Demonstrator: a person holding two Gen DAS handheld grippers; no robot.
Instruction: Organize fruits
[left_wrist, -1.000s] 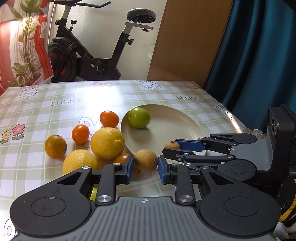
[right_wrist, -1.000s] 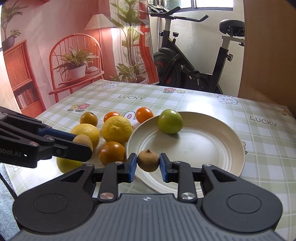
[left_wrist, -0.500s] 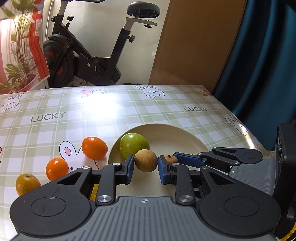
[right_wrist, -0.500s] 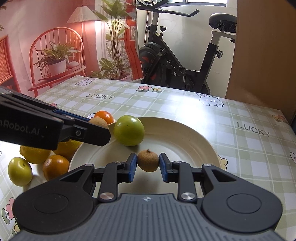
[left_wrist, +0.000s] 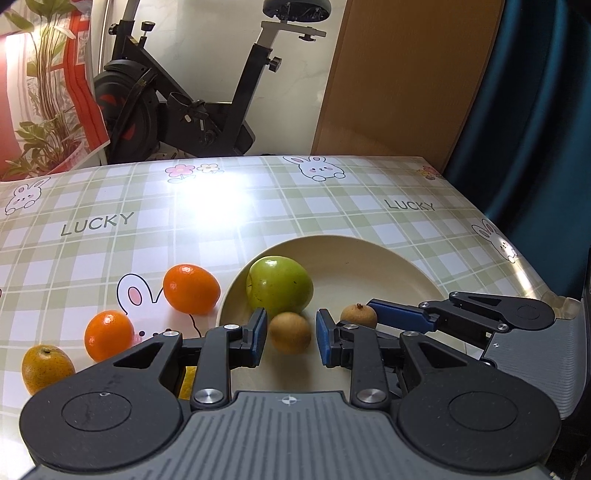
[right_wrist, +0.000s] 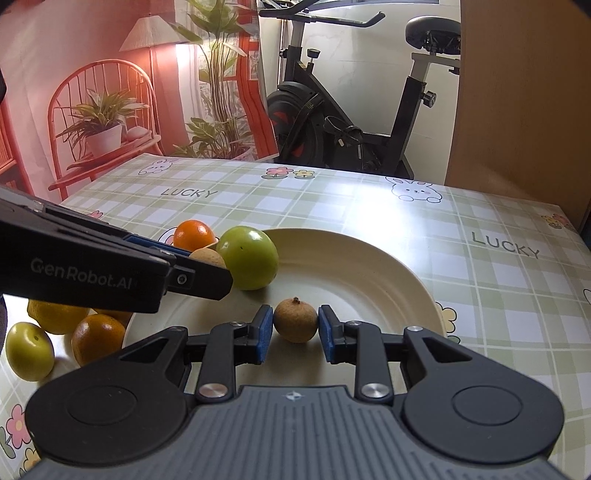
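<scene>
My left gripper (left_wrist: 291, 336) hovers over the near left part of the cream plate (left_wrist: 369, 266). A brown longan (left_wrist: 290, 332) lies between its blue pads with a thin gap on each side, slightly blurred and no longer pressed. It is right in front of the green fruit (left_wrist: 279, 288) on the plate. My right gripper (right_wrist: 295, 328) is shut on a second longan (right_wrist: 295, 320) low over the plate (right_wrist: 351, 266). In the right wrist view the left gripper's fingers (right_wrist: 199, 280) reach in from the left, beside the green fruit (right_wrist: 247, 257).
Three small oranges (left_wrist: 191, 283) (left_wrist: 109, 335) (left_wrist: 47, 368) lie on the checked tablecloth left of the plate. A lemon (right_wrist: 55, 314), another orange (right_wrist: 98, 343) and a yellow-green fruit (right_wrist: 29, 350) sit at the near left. An exercise bike stands beyond the table's far edge.
Both grippers have carried their longans forward over the plate. The left pads have parted a little, and their longan now sits lower and farther out between them.
</scene>
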